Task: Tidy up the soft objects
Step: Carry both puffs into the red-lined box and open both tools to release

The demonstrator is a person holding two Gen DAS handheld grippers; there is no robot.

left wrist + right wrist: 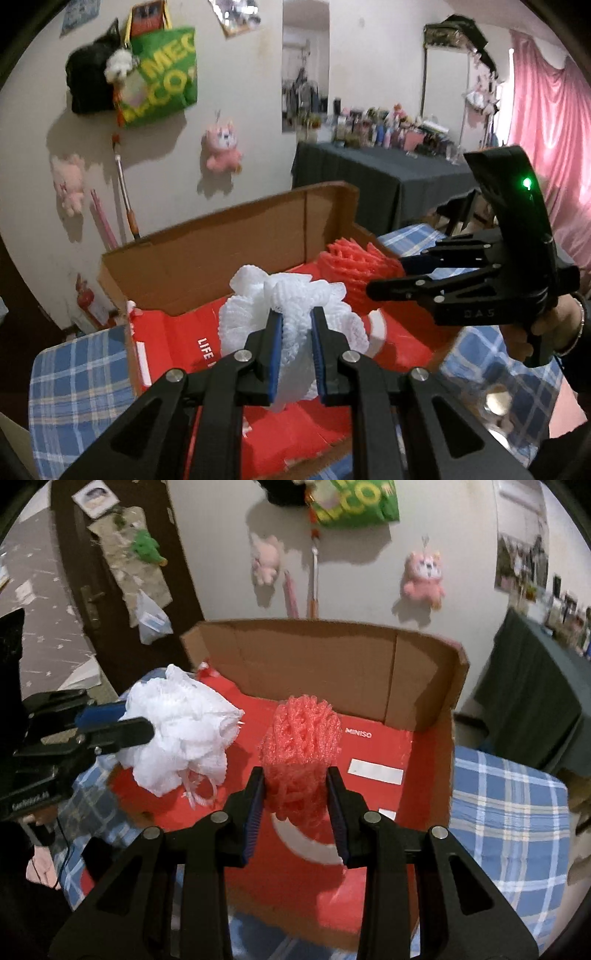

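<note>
My left gripper [296, 312] is shut on a white foam net bundle [295, 295] and holds it above the red inside of an open cardboard box [221, 258]. My right gripper [296, 771] is shut on a red foam net bundle [301, 734] and holds it over the same box [424, 672]. In the left wrist view the right gripper [388, 275] enters from the right with the red bundle [351, 266] at its tips. In the right wrist view the left gripper [118, 723] comes from the left with the white bundle [177, 727].
The box sits on a surface with a blue plaid cloth [509, 812]. Its tall back flap [314, 664] stands behind both bundles. Pink plush toys [424, 576] and a green bag [162, 74] hang on the wall. A dark-clothed table [380, 177] stands at the right.
</note>
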